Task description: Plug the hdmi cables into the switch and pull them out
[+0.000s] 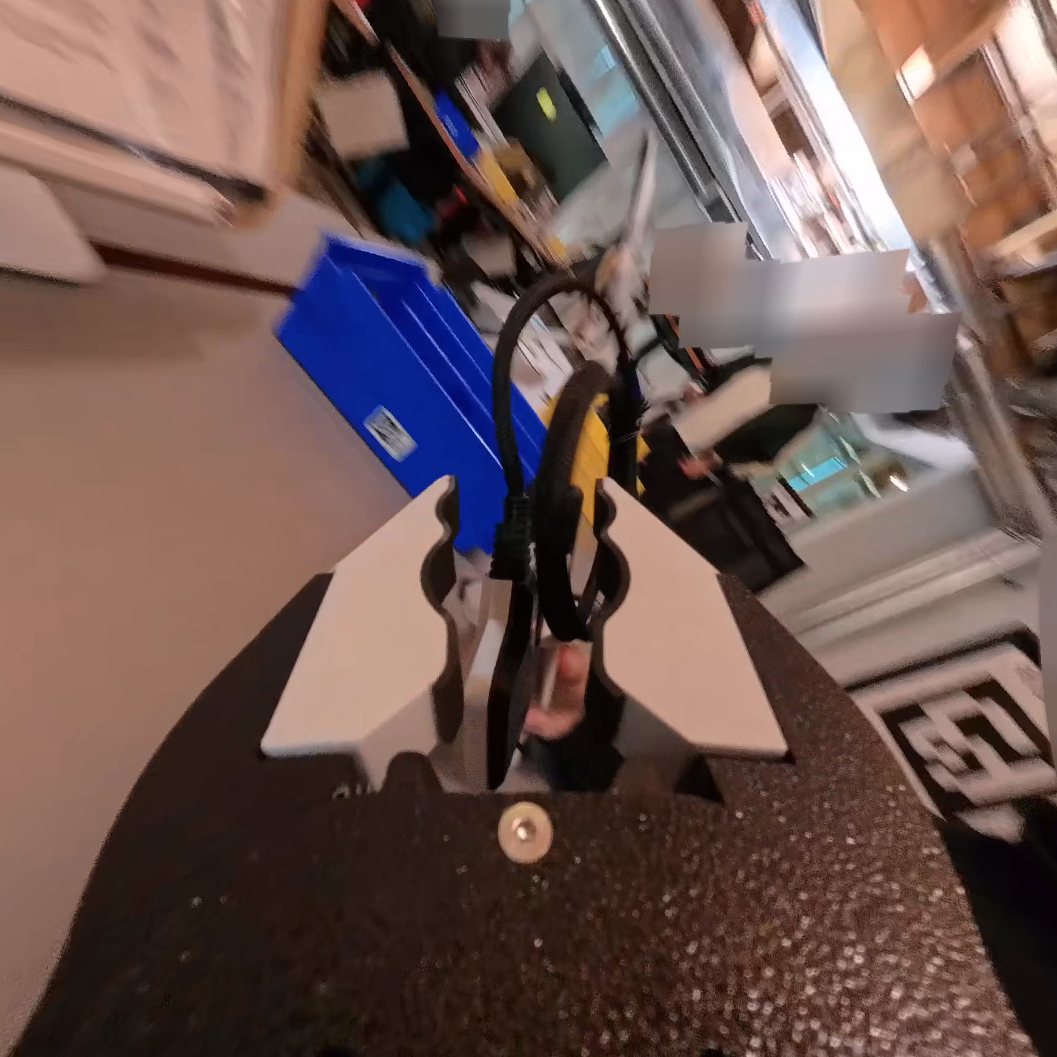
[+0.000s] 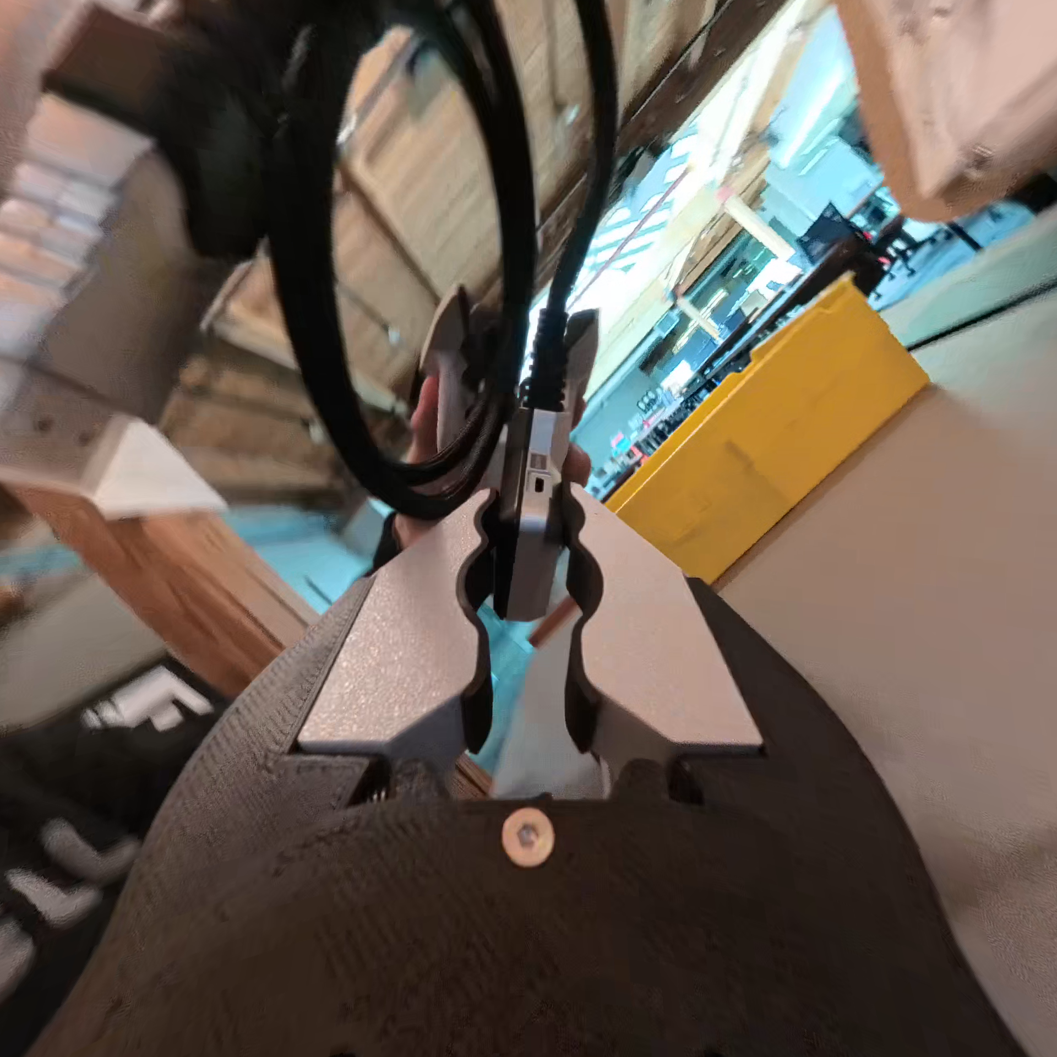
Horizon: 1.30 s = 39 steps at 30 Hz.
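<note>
My right tongs point(image 2: 526, 509) clamp the switch point(image 2: 529, 515), a slim grey metal slab with a dark face and small ports on its edge, pinched between scalloped grey plastic fingers point(image 2: 400, 640). A black cable point(image 2: 549, 354) with a ribbed strain relief runs into the switch's top end at 12 o'clock, and more braided black cables point(image 2: 320, 320) loop up toward 11 o'clock. Beyond the switch, the other tongs' grey tips flank the plug, a bare hand point(image 2: 426, 423) showing behind them. A smooth yellow bin point(image 2: 772, 434) sits on the pale table point(image 2: 915, 629) at 2 o'clock.

In the left wrist view my left tongs point(image 1: 526, 492) frame a black ribbed plug point(image 1: 512, 532) and a braided loop point(image 1: 563, 503) between their tips; the gap is moderate, and through the blur I cannot tell whether the pads bite on the plug. The switch shows as a thin dark-and-pale sliver point(image 1: 503, 658) low between the fingers. A glossy blue ribbed bin point(image 1: 400, 372) lies at 11 o'clock on the matte table point(image 1: 143, 515). The speckled black tong bodies fill both views' lower halves.
</note>
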Each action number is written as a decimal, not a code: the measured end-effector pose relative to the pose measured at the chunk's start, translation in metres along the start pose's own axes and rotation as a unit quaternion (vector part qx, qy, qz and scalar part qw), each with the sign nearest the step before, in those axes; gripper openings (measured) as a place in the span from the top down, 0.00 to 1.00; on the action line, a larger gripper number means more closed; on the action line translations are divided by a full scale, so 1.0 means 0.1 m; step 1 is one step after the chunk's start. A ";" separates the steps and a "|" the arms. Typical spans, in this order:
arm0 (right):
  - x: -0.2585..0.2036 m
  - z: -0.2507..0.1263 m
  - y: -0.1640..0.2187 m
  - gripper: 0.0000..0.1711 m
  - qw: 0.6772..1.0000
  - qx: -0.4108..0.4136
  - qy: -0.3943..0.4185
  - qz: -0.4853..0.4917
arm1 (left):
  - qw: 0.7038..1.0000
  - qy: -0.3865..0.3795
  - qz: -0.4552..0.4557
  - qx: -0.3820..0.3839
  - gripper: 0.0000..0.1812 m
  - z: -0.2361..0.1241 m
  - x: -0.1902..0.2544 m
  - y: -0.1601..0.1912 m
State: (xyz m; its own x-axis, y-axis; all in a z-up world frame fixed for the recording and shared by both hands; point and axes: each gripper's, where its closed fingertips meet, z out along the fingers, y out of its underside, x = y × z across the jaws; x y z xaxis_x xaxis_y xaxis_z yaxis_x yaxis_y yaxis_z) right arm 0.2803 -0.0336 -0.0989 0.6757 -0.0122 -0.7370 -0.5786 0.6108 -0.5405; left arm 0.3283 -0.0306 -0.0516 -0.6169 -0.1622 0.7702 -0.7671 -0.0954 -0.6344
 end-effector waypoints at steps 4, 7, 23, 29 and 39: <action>0.18 -0.07 -0.10 0.89 0.983 0.088 -0.001 0.160 | 0.982 -0.132 0.100 0.090 0.68 -0.33 -0.27 -0.01; 0.19 -0.06 -0.07 0.89 0.979 0.098 -0.005 0.181 | 0.985 -0.118 0.076 0.103 0.67 -0.30 -0.26 0.32; -0.39 0.09 0.42 0.52 0.908 -0.198 0.063 -0.363 | 0.994 -0.013 -0.020 0.106 0.90 -0.45 -0.15 0.49; -0.60 0.04 -0.06 0.48 0.769 -0.223 0.046 -0.597 | 0.995 0.047 -0.090 0.019 0.90 -0.63 0.03 0.51; -0.49 -0.09 0.15 0.70 0.768 -0.246 -0.083 -0.585 | 0.974 0.160 -0.132 -0.094 0.90 -0.51 0.28 0.80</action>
State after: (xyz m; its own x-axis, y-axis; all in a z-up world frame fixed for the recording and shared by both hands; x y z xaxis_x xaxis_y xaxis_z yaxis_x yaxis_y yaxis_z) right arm 0.2339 -0.0311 -0.0747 0.8905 -0.1983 0.4094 0.3936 -0.1155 -0.9120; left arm 0.2407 0.0078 -0.0779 -0.3937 0.1598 0.9052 -0.9066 0.0949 -0.4111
